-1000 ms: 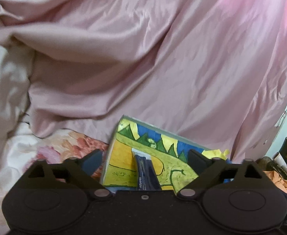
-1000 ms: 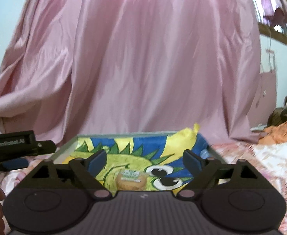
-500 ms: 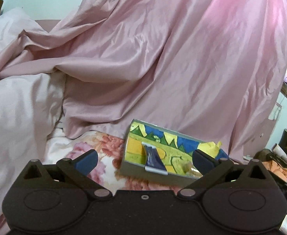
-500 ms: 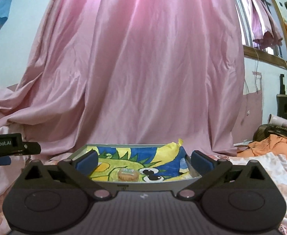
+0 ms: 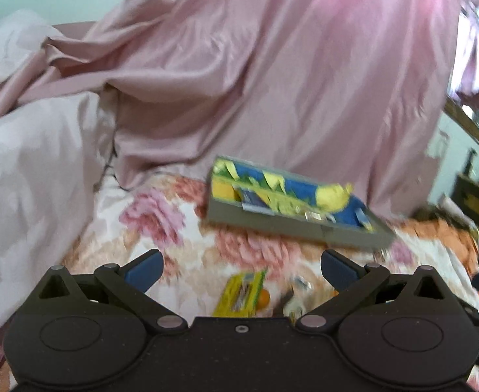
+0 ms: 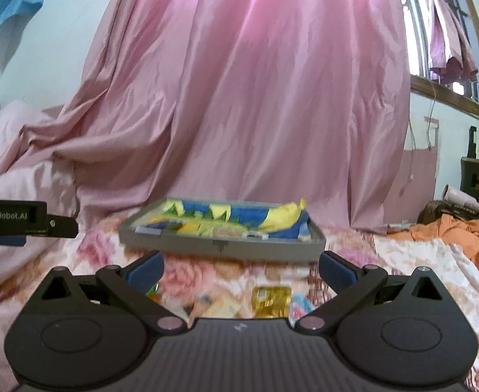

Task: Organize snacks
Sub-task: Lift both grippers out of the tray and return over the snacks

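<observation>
A grey tray (image 5: 272,223) with a blue, yellow and green cartoon lining lies on the flowered bed sheet; it also shows in the right wrist view (image 6: 219,246). A dark blue snack packet (image 5: 250,197) and other small snacks lie in it. My left gripper (image 5: 242,266) is open and empty, well short of the tray. A yellow-green snack packet (image 5: 241,294) lies on the sheet between its fingers. My right gripper (image 6: 241,266) is open and empty. A yellow wrapped snack (image 6: 271,300) lies on the sheet just in front of it.
A pink curtain (image 6: 255,98) hangs behind the tray. Pale pink bedding (image 5: 27,179) is heaped at the left. Orange cloth (image 6: 451,232) lies at the right. The left gripper's body (image 6: 20,219) shows at the right wrist view's left edge.
Both grippers have drawn back from the tray, which now looks smaller and farther. Loose snacks on the sheet have come into view in front of each gripper.
</observation>
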Demonstrator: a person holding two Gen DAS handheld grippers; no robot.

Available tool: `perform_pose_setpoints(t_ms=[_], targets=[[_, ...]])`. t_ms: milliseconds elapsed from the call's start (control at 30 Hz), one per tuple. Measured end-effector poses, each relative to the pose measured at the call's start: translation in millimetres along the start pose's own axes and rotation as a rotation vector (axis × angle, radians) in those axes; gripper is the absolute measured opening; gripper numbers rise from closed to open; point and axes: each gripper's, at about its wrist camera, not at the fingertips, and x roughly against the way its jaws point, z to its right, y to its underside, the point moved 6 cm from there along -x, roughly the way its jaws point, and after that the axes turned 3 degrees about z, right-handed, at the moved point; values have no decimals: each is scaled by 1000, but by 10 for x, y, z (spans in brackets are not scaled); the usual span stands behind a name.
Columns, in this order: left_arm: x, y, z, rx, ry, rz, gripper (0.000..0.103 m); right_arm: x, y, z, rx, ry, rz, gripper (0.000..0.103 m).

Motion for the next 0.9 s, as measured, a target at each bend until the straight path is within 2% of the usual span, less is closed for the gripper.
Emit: perform_pose_setpoints(t_ms=[233,467,667,900], targets=[[102,235,-35,-79,42,-50,102,141,221,-92,39,-27,-87,103],[61,387,62,-147,103,-110,102,166,427,-132,14,-70,-195,103],[-75,518,74,-174,136,-182,102,91,612,-166,5,-90,-285,103],[-317,625,7,-209,140,-261,102,32,754,-172,-13,-99,-341,103]])
